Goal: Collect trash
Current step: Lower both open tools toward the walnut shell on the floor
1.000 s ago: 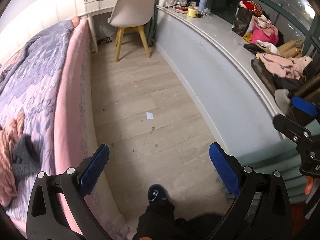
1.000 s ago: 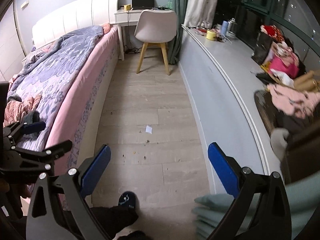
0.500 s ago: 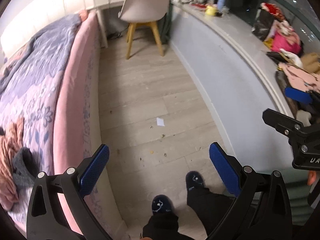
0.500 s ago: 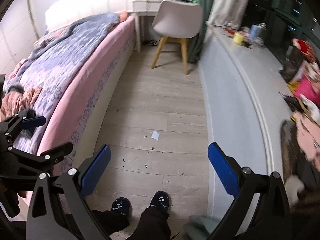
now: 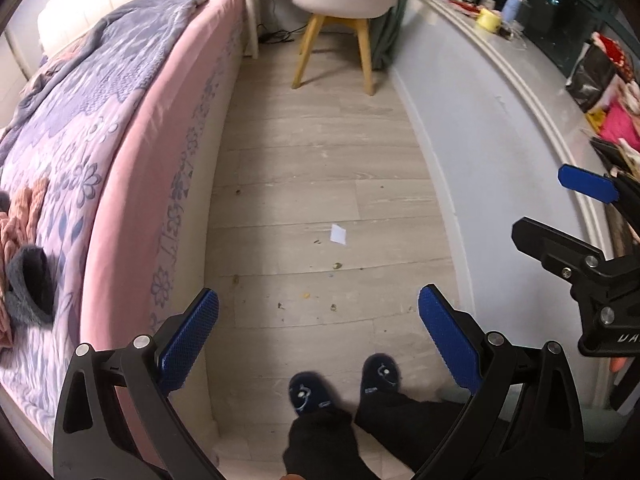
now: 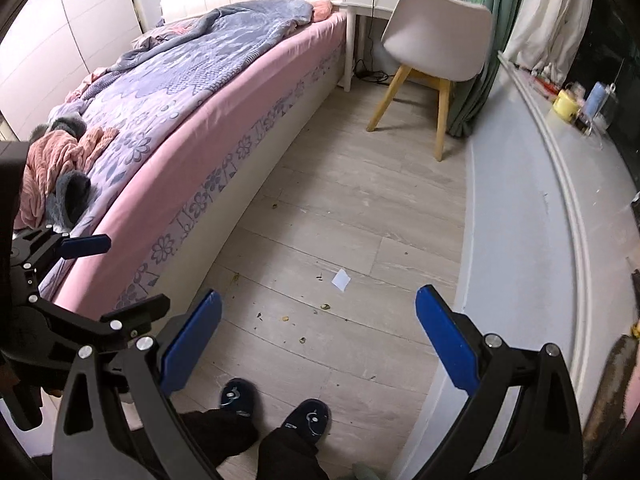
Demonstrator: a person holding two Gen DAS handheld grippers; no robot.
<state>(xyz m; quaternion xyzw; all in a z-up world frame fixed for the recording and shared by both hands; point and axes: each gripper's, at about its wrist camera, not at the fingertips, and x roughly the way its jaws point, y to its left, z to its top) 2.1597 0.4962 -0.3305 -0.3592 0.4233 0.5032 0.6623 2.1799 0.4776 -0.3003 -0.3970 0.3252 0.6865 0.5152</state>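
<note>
Flat white paper scrap on wood-grain floor, L gripper & R gripper fingers spread wide (empty)

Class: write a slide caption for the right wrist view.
Open right gripper above wooden floor, facing a white paper scrap.

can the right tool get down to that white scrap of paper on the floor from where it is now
Probably yes. The right tool is open and empty, and the white paper scrap lies flat on bare floor ahead of the slippers, with only small crumbs nearby. It must still be lowered a good way.
</note>
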